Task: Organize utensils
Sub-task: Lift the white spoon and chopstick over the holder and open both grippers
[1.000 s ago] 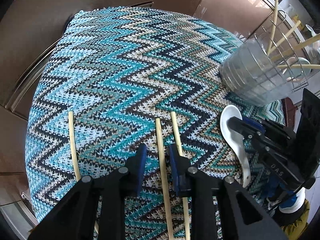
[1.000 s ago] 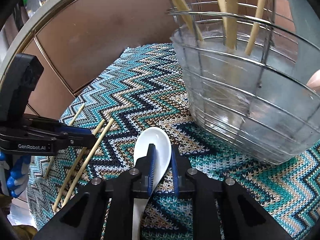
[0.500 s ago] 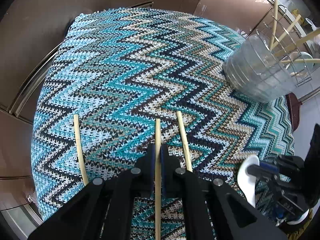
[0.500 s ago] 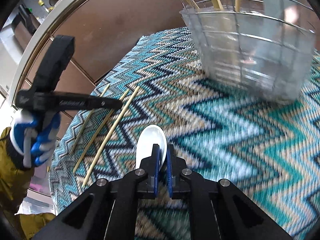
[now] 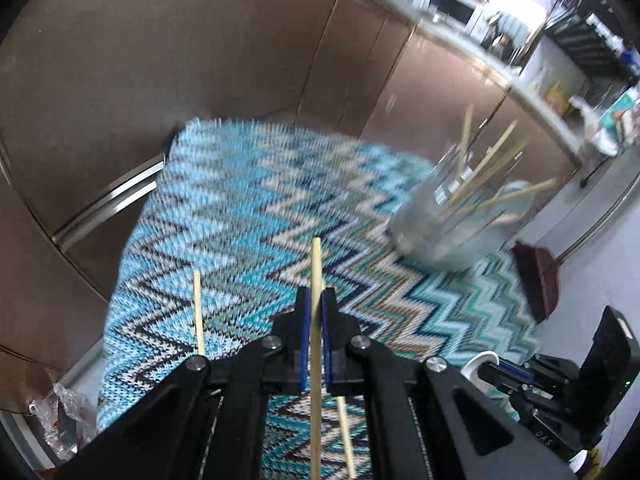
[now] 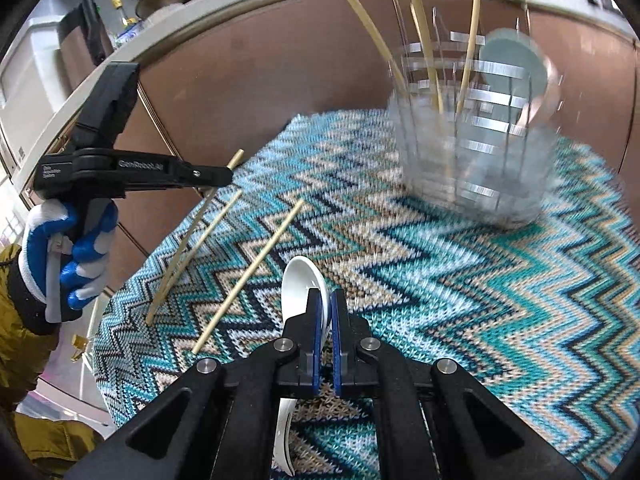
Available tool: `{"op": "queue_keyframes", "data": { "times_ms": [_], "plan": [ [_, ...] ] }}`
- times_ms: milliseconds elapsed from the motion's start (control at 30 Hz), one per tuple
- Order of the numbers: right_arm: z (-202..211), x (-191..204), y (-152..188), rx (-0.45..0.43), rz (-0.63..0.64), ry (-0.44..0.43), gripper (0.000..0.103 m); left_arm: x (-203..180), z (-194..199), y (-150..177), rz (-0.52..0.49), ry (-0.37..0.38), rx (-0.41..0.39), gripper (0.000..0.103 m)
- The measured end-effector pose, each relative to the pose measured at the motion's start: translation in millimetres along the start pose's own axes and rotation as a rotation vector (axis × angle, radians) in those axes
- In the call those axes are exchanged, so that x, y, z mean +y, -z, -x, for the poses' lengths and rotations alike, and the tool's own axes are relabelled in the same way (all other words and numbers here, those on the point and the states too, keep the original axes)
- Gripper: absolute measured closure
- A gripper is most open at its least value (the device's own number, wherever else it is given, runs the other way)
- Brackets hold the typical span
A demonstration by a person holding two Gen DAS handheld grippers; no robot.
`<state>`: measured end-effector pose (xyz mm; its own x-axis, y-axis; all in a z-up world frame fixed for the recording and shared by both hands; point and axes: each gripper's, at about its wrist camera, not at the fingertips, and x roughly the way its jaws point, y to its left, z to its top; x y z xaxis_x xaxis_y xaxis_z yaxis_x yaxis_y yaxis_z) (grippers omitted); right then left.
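Since half a second ago, one chopstick (image 5: 317, 280) has been lifted off the zigzag cloth (image 5: 248, 200) and is seen from the left wrist clamped in the left gripper (image 5: 315, 320), a second chopstick (image 5: 197, 312) lying to its left and the wire basket (image 5: 452, 216) ahead at right. From the right wrist, the white spoon (image 6: 302, 286) is seen pinched in the right gripper (image 6: 325, 320) above the cloth, with another chopstick (image 6: 252, 272) lying beside it.

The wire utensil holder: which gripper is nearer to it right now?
Hard to call; perhaps the right. The right gripper, shut on the white spoon, faces the wire utensil holder head-on. The left gripper, shut on a chopstick, is off to its left.
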<state>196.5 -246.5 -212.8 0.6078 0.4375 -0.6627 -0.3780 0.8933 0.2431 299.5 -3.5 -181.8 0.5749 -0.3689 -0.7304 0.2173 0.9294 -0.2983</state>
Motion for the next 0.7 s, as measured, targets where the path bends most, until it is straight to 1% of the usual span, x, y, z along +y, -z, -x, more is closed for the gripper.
{"op": "queue_keyframes", "data": {
  "times_ms": [67, 133, 267, 400, 500, 600, 633, 700],
  "plan": [
    [13, 4, -8, -0.047, 0.014, 0.019, 0.098, -9, 16, -8, 0.003, 0.021, -0.049, 0.099],
    [34, 5, -20, -0.111, 0.033, 0.048, 0.098, -17, 39, -18, 0.008, 0.057, -0.109, 0.099],
    [82, 2, -60, -0.291, 0.060, 0.123, 0.098, -43, 78, -50, 0.003, 0.132, -0.246, 0.099],
    [113, -6, -98, -0.449, 0.072, 0.168, 0.098, -78, 97, -84, -0.019, 0.174, -0.365, 0.099],
    [122, -17, -128, -0.547, 0.080, 0.199, 0.098, -104, 99, -113, -0.019, 0.181, -0.450, 0.099],
    [117, -27, -150, -0.605, 0.083, 0.234, 0.098, -123, 96, -139, -0.002, 0.193, -0.529, 0.099],
    [113, -32, -156, -0.620, 0.077, 0.233, 0.098, -130, 93, -146, 0.004, 0.186, -0.565, 0.099],
    [101, -41, -166, -0.645, 0.074, 0.248, 0.098, -136, 84, -156, 0.016, 0.177, -0.610, 0.098]
  ]
}}
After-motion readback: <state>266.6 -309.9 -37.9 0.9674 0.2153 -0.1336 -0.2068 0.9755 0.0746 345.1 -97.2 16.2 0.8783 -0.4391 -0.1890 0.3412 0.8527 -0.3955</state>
